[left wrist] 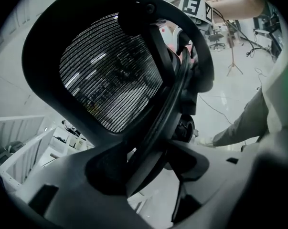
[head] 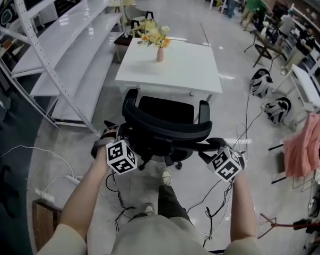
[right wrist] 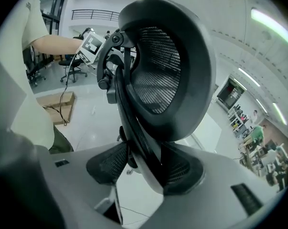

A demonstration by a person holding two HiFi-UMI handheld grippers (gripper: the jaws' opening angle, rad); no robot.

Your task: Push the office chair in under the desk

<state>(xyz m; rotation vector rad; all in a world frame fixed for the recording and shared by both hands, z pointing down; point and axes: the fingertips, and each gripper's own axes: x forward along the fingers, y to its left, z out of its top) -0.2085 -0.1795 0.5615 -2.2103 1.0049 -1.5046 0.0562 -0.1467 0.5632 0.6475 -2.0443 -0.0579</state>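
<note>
Right now the black mesh-backed office chair point(head: 167, 125) stands just short of the white rectangular desk point(head: 175, 73), straight beyond both sets of jaws, its seat not yet under. Your left gripper point(left wrist: 151, 170) looks clenched on the backrest's rim. Your right gripper point(right wrist: 140, 168) is released, with the rim loose between its jaws and leaning on one pad only. Push unevenly like this and the chair will likely swivel, an armrest point(head: 204, 110) striking the desk edge and rocking the pink vase of yellow flowers point(head: 160, 52).
</note>
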